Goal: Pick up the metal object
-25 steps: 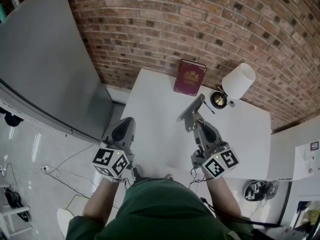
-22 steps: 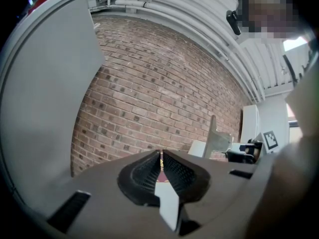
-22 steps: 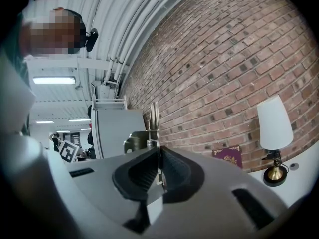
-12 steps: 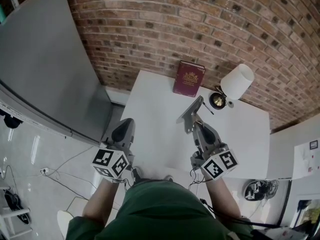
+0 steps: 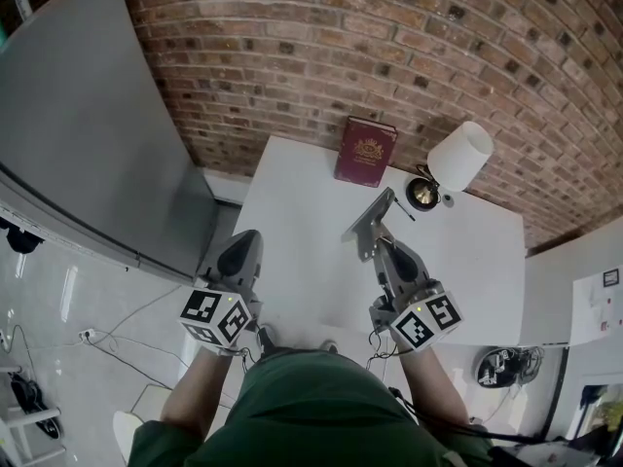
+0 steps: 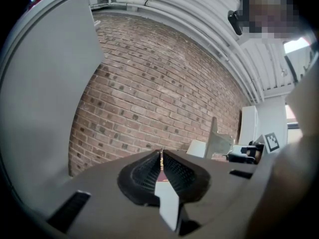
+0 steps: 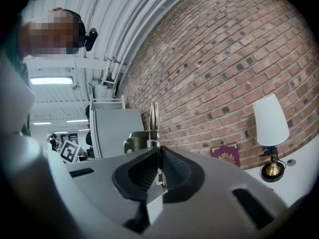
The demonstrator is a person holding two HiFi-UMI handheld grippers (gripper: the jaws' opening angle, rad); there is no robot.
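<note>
Now a person stands at a white table (image 5: 297, 251) set against a brick wall (image 5: 389, 37), with a two-jaw gripper in each hand. A lamp (image 5: 461, 154) with a white shade and a brass foot stands on the far right of the table.

The right gripper (image 5: 384, 244) reaches toward the lamp, and its jaws are clamped on the metal object (image 5: 371, 222). This is a flat grey plate with a spring and a thin upright tab. It sits left of the lamp and nearer the person, tilted, and it appears to be lifted off the table, though the overhead view does not settle that. The jaws pinch only the plate's near edge.

The left gripper (image 5: 240, 253) hovers well to the left of the lamp, past the table's edge. Its jaws are pressed together with nothing between them.

A dark red book (image 5: 366, 151) leans on the wall just left of the lamp.

To do this step well, I would squeeze firmly and evenly, since an edge grip on a thin plate may let it swivel. I would raise it straight up, away from the lamp and the book.
</note>
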